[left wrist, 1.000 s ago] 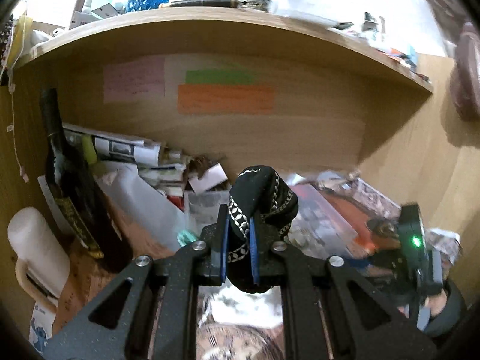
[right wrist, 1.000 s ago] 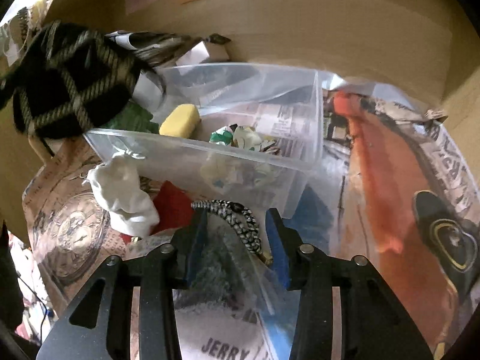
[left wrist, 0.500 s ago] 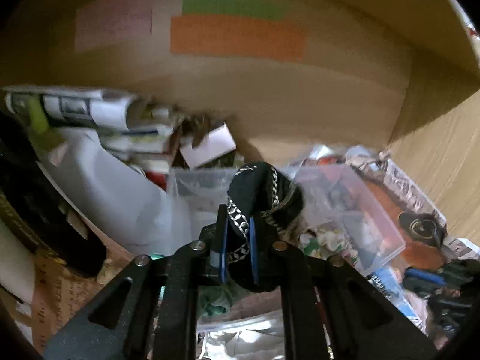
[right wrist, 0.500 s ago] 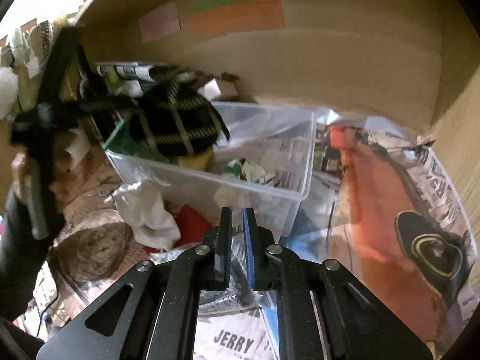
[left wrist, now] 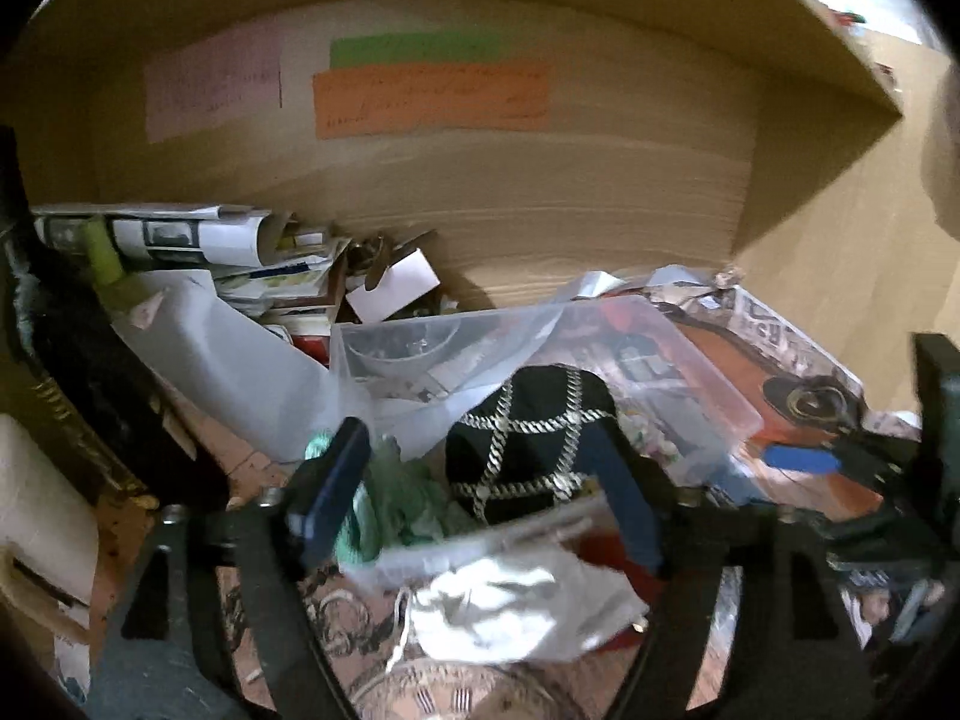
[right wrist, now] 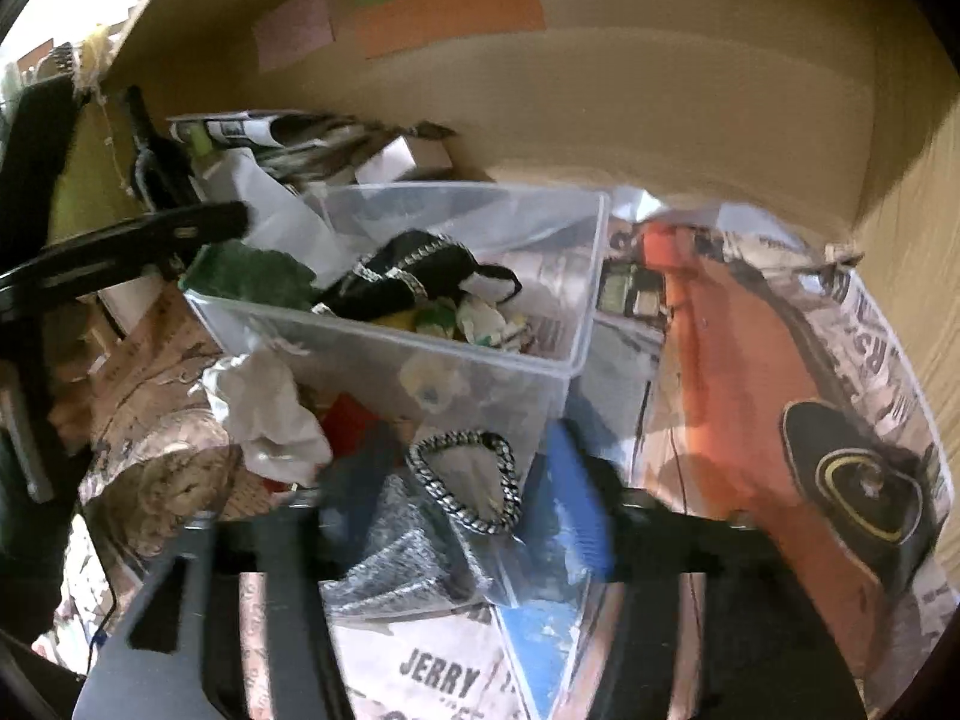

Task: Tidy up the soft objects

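A black cloth with a pale check pattern (left wrist: pixel 534 444) (right wrist: pixel 408 279) lies in the clear plastic bin (left wrist: pixel 708 378) (right wrist: pixel 576 288), on top of small soft things. My left gripper (left wrist: pixel 480 480) is open and empty just in front of the bin, its fingers either side of the cloth. My right gripper (right wrist: pixel 462 510) is open over a grey braided cord loop (right wrist: pixel 465 486) and a grey cloth in a clear bag (right wrist: pixel 396 552). A white cloth (left wrist: pixel 510 606) (right wrist: pixel 264 414) and a red piece (right wrist: pixel 348 426) lie before the bin.
The bin stands in a wooden alcove with coloured paper notes (left wrist: pixel 432 96) on the back wall. Rolled papers and boxes (left wrist: pixel 198 240) pile at the back left, with a dark bottle (left wrist: pixel 72 372). Newspaper with an orange picture (right wrist: pixel 750 372) covers the surface to the right.
My left gripper moved forward and opened, letting the black checked cloth drop into the bin. My right gripper, shut half a second ago, has opened over the cord loop.
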`<state>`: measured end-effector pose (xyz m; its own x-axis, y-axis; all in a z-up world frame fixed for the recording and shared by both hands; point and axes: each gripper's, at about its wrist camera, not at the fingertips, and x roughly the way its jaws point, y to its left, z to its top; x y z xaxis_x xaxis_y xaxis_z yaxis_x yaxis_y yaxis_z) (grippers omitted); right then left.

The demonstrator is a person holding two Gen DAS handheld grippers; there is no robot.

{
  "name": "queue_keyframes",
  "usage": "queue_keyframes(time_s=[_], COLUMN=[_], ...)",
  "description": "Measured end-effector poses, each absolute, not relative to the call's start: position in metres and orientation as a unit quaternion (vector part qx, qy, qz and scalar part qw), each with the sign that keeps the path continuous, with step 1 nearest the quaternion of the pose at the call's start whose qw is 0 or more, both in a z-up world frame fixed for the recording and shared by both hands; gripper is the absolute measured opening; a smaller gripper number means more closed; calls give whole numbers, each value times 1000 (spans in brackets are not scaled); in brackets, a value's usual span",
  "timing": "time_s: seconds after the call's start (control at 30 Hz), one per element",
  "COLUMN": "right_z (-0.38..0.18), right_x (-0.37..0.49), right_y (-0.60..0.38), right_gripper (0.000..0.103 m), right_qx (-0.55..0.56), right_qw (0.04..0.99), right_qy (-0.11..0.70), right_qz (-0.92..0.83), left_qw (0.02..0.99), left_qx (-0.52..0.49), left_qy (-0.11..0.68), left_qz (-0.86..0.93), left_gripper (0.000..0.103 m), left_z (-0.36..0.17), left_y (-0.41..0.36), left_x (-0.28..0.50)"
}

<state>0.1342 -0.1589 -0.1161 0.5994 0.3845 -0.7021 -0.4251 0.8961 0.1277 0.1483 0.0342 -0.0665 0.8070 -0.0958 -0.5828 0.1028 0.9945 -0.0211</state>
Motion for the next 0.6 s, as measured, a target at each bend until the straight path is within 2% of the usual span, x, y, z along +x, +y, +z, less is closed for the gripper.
queue_keyframes(time_s=[0.1,0.47,0.6], right_z=[-127,-140,-148], right_x=[144,158,160], right_y=[-159,-163,-164], right_gripper=[58,57,44], right_qx=[-24,-14,-20], right_qw=[881,867,861], right_qy=[414,445,456], right_qz=[227,226,225], left_qw=[948,911,899], left_qx=[14,-1,-28], left_qy=[314,406,430], left_qz=[-55,-68,-78], left_gripper=[97,97,97], left_z=[-74,-136,-151], left_y=[34,42,43], left_x=[134,127,138])
